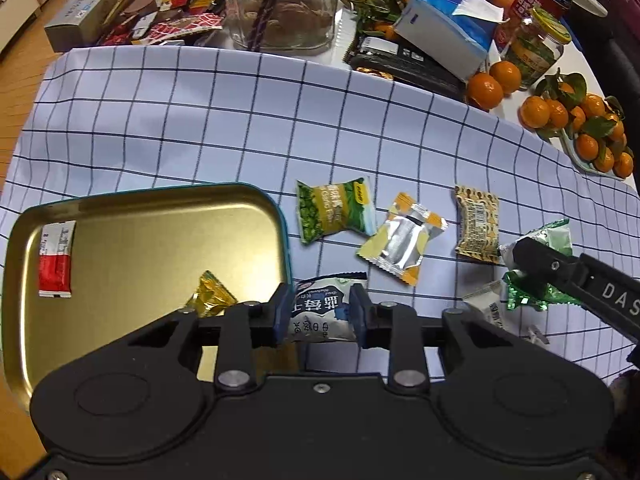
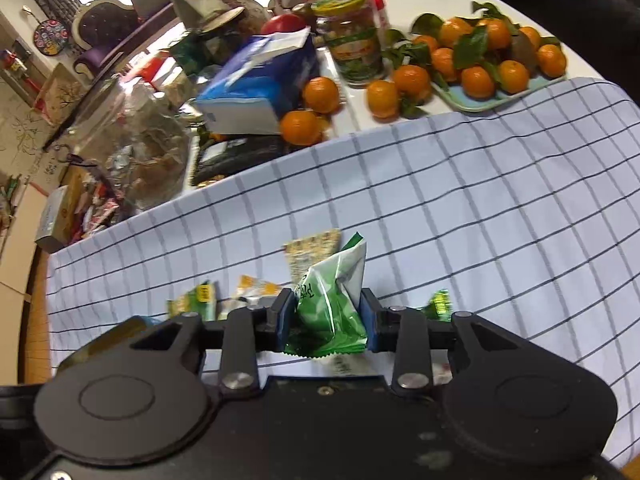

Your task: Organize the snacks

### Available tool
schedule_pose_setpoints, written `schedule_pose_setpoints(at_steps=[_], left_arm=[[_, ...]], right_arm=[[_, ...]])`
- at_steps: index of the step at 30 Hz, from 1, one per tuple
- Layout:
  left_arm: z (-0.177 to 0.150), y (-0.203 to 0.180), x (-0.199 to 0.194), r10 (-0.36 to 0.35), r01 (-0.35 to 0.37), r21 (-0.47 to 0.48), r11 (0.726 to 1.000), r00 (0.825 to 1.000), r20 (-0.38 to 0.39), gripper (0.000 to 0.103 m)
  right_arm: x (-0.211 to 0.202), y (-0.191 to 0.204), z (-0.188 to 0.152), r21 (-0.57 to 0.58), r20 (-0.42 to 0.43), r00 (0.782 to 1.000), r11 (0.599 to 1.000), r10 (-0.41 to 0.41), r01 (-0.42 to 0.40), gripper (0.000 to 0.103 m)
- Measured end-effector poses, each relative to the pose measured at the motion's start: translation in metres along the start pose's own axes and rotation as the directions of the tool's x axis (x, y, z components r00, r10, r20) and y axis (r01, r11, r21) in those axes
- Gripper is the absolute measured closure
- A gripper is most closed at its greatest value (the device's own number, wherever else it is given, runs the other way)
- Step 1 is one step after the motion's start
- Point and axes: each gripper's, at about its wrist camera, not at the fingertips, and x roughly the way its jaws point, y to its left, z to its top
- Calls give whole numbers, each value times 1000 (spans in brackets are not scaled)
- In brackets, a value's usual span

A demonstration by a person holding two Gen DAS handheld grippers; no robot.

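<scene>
Left wrist view has the left gripper (image 1: 319, 312) clamped on a white-and-blue snack packet (image 1: 320, 308), sitting just off the gold tin tray (image 1: 160, 216)'s right rim, over the checked cloth (image 1: 240, 120). Right gripper (image 2: 326, 316) is pinched on a green packet (image 2: 332, 312) further right, above the cloth. The tray already holds a red-and-white sachet (image 1: 56, 260) and a gold candy (image 1: 212, 296).

Tip for this step, imo: carry each packet fully past the rim before letting go, drop low so it doesn't bounce out, and bring the hands over one at a time so they don't bump. Three packets on the cloth are still to go.
</scene>
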Motion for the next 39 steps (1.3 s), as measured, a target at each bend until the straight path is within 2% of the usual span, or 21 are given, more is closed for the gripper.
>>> schedule_pose_setpoints(at_steps=[4,8,11,18,22,26,31,33,35,39], left_arm=[[-3,18,-4,50,-50,-16,999,998,23,70],[-8,38,-1,51,-51,-57,997,999,6,70],[-9,43,-2,40,-40,-78,996,999,6,70],[-3,11,-10,-75,76,-41,996,997,21,70],[1,-16,-4,-94,94,-5,996,995,28,65],[6,-35,13,-99,99,5,995,995,24,64],[17,-54,26,-91,90,11,996,995,37,63],[22,-60,30,-95,94,23,995,995,42,51],[25,-66,34,-95,93,31,995,994,55,46],[27,-72,45,-42,39,51,998,998,50,46]], right_arm=[[1,27,-3,-27,-9,998,997,67,-68,66],[3,48,-11,-76,-30,994,992,101,-103,66],[6,54,-15,-100,-36,995,990,93,-96,66],[5,28,-10,-75,3,1000,997,24,-24,66],[-4,7,-4,-49,47,999,999,-20,22,66],[-11,-17,0,-11,63,997,999,-47,48,66],[-16,-34,4,28,46,999,999,-26,24,66],[-18,-39,6,27,54,998,999,-29,27,66],[-20,-46,8,37,57,998,999,-31,29,66],[-22,-63,13,87,49,999,996,-23,18,66]])
